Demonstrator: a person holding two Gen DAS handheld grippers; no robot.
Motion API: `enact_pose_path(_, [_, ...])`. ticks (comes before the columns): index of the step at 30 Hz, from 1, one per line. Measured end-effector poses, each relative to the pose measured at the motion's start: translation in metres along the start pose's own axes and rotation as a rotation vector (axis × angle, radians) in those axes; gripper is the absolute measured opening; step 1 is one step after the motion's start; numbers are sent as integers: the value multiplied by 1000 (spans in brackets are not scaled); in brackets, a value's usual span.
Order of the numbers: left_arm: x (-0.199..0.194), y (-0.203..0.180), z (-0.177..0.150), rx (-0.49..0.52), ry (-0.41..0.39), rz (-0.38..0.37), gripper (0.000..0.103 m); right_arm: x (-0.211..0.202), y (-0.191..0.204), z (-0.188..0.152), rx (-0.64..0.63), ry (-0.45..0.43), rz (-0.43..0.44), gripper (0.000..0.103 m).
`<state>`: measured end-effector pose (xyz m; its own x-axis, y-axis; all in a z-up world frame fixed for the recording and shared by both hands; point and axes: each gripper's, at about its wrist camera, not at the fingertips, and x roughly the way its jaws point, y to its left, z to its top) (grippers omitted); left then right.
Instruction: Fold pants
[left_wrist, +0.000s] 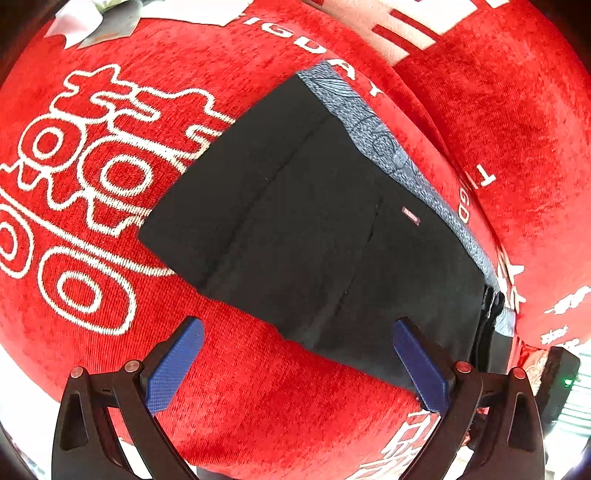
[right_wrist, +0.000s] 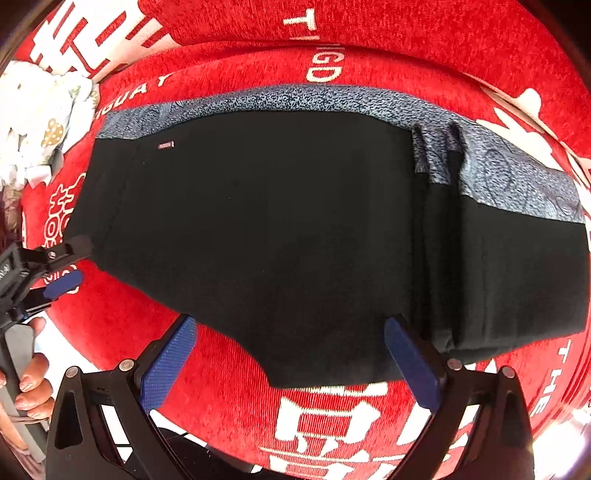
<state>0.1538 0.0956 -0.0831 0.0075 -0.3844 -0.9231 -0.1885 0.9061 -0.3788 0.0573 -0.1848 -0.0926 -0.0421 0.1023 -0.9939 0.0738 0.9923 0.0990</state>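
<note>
1. At the bottom of the left wrist view, the left gripper (left_wrist: 297, 363) shows two blue pads (left_wrist: 173, 369) set wide apart, released, with nothing between them; one pad hangs over bare red cloth and the other over the near edge of the pants.
2. At the bottom of the right wrist view, the right gripper (right_wrist: 290, 363) has its two blue pads (right_wrist: 168, 365) likewise spread, grasping nothing, poised over the near hem of the garment.
3. Just beyond both grippers lies one pair of black pants (left_wrist: 306, 221), folded into a compact, roughly rectangular stack, resting flat on one red blanket (left_wrist: 258, 398) with white printed figures and letters.
4. In the right wrist view the pants (right_wrist: 258, 229) fill the middle of the frame; their right portion shows stacked layers, with folded edges running from near to far.
5. One small pink label (left_wrist: 411, 216) sits on the black fabric near the far edge.
6. Along the far edge of the pants runs one blue-grey speckled band (right_wrist: 295, 98), the same band showing in the left wrist view (left_wrist: 369, 125).
7. At the left of the right wrist view, the left gripper (right_wrist: 64, 266) appears near the pants' left edge, held by one hand (right_wrist: 33, 384) with fingers wrapped around its handle.
8. Farthest off, at the upper left, lies one white floral cloth (right_wrist: 40, 122), apart from the pants.
</note>
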Motion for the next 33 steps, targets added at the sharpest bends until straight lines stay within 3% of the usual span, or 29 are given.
enact_pose_path(4, [16,0,-4,-21,27,-44,102,14,-1,2,6,23,12,101])
enact_pose_path(6, [22,2,-4,-42,40,-105,102,18,1,0,-7,23,3,102])
enact_pose_path(10, [25,1,-2,-74,21,-204,102,21,6,-1,-31,21,-7,102])
enact_pose_path(15, [33,9,3,-132,-2,-264,102,25,10,-5,-30,15,3,103])
enact_pose_path(19, [31,10,4,-142,2,-262,101,27,12,-5,-40,19,-2,103])
enact_pose_path(25, [-2,-17,-1,-1,-132,-242,98,26,13,-5,-36,27,9,103])
enact_pose_path(28, [14,-17,4,8,-111,-162,97,24,10,-2,-42,30,14,103])
enact_pose_path(30, [23,-11,8,-13,-89,-74,70,23,6,1,-45,28,17,103])
enact_pose_path(31, [27,-9,10,-7,-76,-18,52,21,6,3,-46,25,16,103])
enact_pose_path(33, [25,-6,10,5,-88,9,43,11,6,7,-52,-2,7,103])
